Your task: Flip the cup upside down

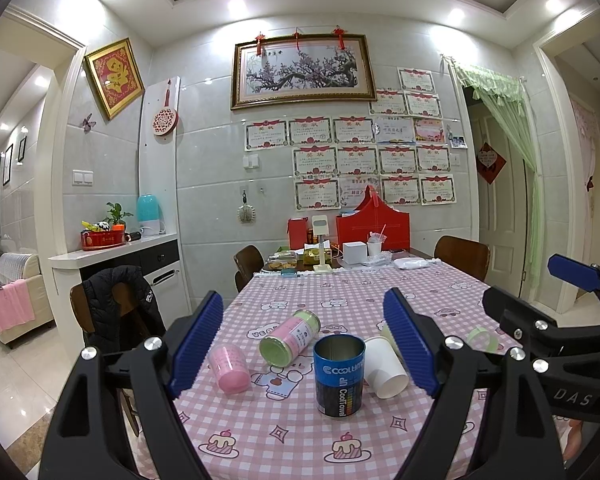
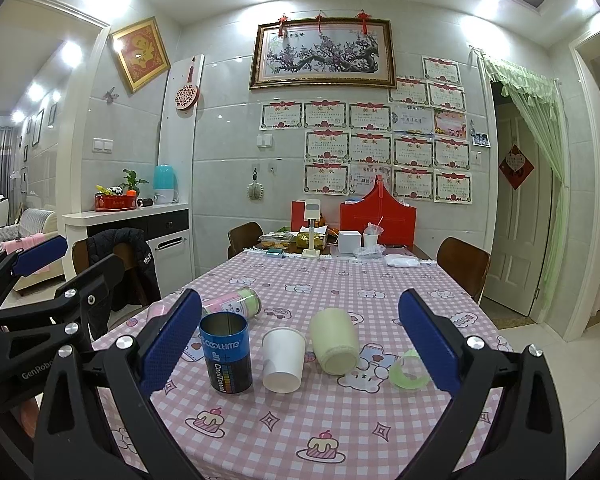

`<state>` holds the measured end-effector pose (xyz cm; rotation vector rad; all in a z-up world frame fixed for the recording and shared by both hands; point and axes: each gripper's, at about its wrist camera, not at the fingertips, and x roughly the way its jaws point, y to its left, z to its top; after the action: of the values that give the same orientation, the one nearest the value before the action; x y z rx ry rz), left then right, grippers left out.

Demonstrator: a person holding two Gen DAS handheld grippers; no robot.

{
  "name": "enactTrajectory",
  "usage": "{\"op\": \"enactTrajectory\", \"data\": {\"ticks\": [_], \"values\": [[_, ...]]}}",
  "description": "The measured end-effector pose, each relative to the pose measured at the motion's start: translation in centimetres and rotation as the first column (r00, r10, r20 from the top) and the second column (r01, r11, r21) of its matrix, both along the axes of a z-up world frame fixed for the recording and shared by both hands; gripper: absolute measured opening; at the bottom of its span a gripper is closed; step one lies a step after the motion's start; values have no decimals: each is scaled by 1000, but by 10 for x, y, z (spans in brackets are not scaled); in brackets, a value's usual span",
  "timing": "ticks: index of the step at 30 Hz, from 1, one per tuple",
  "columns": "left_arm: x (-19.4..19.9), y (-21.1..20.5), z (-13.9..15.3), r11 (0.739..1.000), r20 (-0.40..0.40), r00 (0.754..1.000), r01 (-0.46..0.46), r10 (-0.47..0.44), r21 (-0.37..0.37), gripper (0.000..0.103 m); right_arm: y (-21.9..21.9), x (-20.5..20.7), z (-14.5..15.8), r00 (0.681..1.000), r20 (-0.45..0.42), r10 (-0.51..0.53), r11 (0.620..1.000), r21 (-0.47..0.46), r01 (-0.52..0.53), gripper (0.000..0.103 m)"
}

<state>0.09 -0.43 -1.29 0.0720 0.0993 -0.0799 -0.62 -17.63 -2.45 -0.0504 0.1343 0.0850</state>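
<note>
Tin (image 2: pixel 225 354) left of paper cup (image 2: pixel 283 359)

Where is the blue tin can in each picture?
Left wrist view: the blue tin can stands upright, low and centre, between the open left gripper fingers.
Right wrist view: the can stands lower left, just inside the open right gripper left finger.
Shared landmark: the white paper cup right beside the can, on its right.

Blue tin (image 1: pixel 339 376) center frame: "COOLTIME" on upper band, "CoolTowel" running vertically below. Right gripper body (image 1: pixel 572 398), lower right of left-wrist view: "DAS". Left gripper body (image 2: pixel 36 372), lower left of right-wrist view: "GenRobo". Wall certificates (image 2: pixel 326 114): print too small.
</note>
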Motion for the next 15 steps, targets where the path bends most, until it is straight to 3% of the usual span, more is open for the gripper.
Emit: {"op": "enactTrajectory", "data": {"ticks": [15], "values": [[0, 0, 0, 1000, 0, 1000, -1, 1, 1, 81, -1, 1, -2, 1000, -2, 0, 1000, 2, 0, 95]]}}
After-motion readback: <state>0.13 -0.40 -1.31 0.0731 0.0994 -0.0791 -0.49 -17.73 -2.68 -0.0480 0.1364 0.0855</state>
